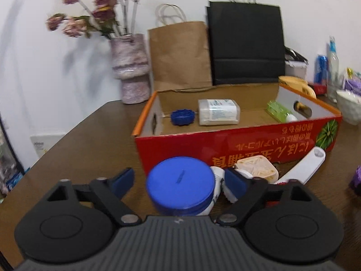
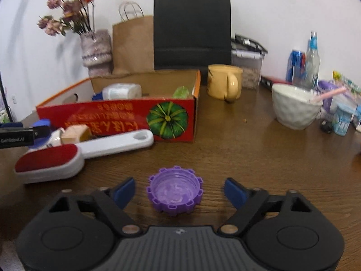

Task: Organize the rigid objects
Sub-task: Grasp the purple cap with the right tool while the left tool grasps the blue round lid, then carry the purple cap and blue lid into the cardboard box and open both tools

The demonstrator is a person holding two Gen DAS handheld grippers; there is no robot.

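Note:
A red cardboard box stands open on the brown table; it also shows in the right wrist view. Inside lie a blue notched cap, a white container and a green item. My left gripper is open around a white jar with a blue lid, its fingers apart from it. My right gripper is open around a purple notched cap lying mouth up. A lint brush with a red pad and white handle lies before the box, beside a cream box.
A flower vase, a brown paper bag and a black bag stand behind the box. A yellow mug, a white bowl, a clear storage tub, a bottle and packets crowd the right.

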